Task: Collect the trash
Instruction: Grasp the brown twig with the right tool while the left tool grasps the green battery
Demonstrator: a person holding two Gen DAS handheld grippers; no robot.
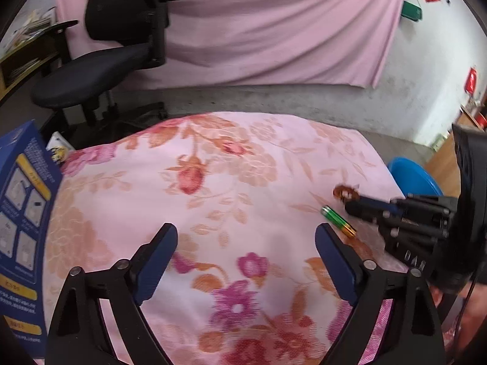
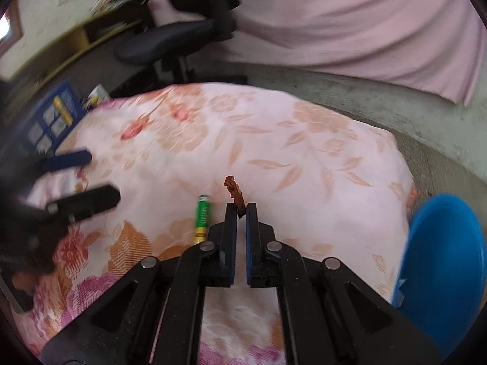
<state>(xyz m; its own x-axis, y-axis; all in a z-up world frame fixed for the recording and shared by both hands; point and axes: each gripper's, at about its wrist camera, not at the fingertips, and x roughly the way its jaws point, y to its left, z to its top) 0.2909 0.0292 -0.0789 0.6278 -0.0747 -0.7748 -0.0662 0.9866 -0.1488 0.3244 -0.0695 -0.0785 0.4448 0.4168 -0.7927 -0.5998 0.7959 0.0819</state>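
- On a table draped in a floral cloth (image 2: 274,140), the right gripper (image 2: 241,210) has its jaws pressed together on a brown scrap (image 2: 234,193), pinching only the scrap's near end so that most of it sticks out past the fingertips.
- Just beside it, to the left, a green battery (image 2: 203,219) lies flat on the cloth, not yet collected.
- Over bare cloth, the left gripper (image 1: 246,237) hovers with its jaws wide apart and nothing between them.
- With so thin a hold, the carry looks best done slowly and level toward the blue bin (image 2: 444,267) at the table's right edge, with the squeeze kept on until the scrap is over the opening.
- Motion blur smears both views, so what the scrap is made of cannot be told.
- Only part of the bin's rim shows; its contents are out of sight.
- A blue box (image 1: 24,213) at the left edge is cut off, its print unreadable.
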